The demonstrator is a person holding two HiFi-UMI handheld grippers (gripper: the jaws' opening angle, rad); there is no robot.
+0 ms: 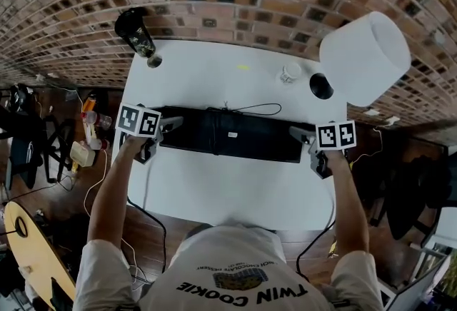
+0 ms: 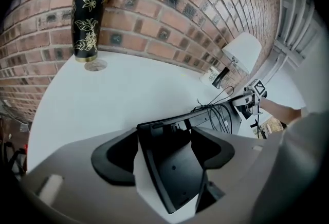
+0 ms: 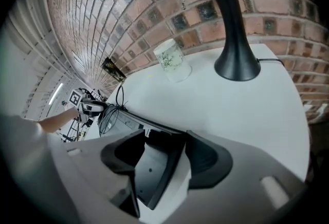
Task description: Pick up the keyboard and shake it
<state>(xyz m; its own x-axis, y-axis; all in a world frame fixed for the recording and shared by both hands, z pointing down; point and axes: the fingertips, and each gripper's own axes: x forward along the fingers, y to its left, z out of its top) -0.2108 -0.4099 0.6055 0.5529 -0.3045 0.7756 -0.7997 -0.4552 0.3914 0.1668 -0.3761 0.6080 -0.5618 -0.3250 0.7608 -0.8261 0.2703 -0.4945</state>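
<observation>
Right, I read this as the gripping step: both pairs of jaws are lined up on the keyboard (image 1: 228,135) and neither has closed yet. The keyboard lies flat across the middle of the white tabletop (image 1: 214,81), dark underside up as far as I can judge, with its cable (image 1: 250,108) looped loosely on its back.

The left gripper (image 2: 167,134) has its jaws wide apart around the keyboard's left end. The slab runs between them at a slant, close to one pad, with bare tabletop showing on the other side. The right gripper (image 3: 164,138) mirrors this at the right end: jaws apart, the keyboard's end between them, and a white gap beside one pad. Nothing is clamped on either side.

To do this well, I would square each gripper to the keyboard's edge before closing, so the pads meet flat faces and not a corner. I would push in a little deeper, so the hold is not just on the very tip. I would close both sides together, then lift level. A thin, stiff slab held only at its ends could twist or slip once shaking starts, so I want a firm grip. The loose cable will swing, and the lamp (image 1: 364,56) stands near the right end, so I would lift well above the tabletop first.
</observation>
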